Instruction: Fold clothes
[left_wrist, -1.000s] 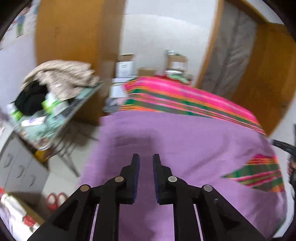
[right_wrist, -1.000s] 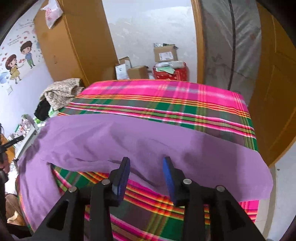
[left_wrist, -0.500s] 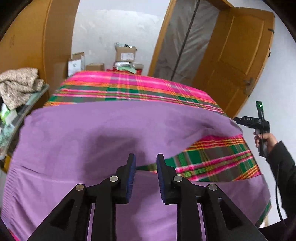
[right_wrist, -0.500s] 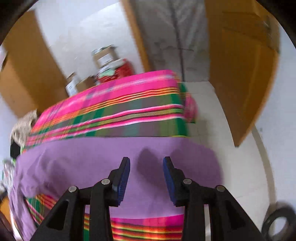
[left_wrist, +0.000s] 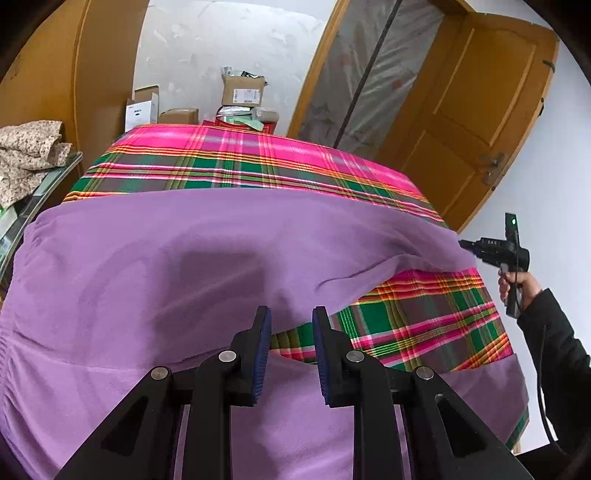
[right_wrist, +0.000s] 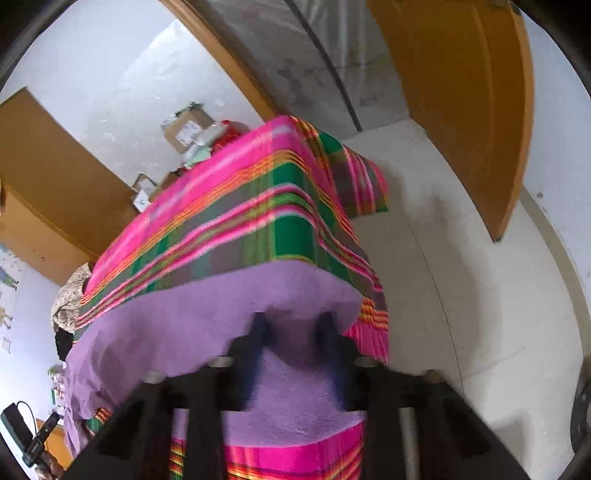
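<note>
Purple garment (left_wrist: 155, 266) lies spread across the plaid-covered table (left_wrist: 236, 155), and with your left gripper (left_wrist: 290, 350) parted and empty and your right gripper (right_wrist: 293, 332) open at its corner, a shallow bite could slip.

**Handheld gripper rig and operator: visible parts**

Left gripper (left_wrist: 288, 345): matte black frame with two angular arms and triangular cut-outs; four round silver screws across the linkage; fingers (left_wrist: 262, 354) lined with dark blue ribbed pads.

Right gripper (right_wrist: 293, 332): same black frame, silver screw heads and blue pads, all blurred in its own view. From the left wrist camera: black pistol-shaped body, upright bar with a small green light.

Hand (left_wrist: 511, 286): bare skin, black sleeve (left_wrist: 550, 343), thin black cable (left_wrist: 543, 417) hanging below.
</note>
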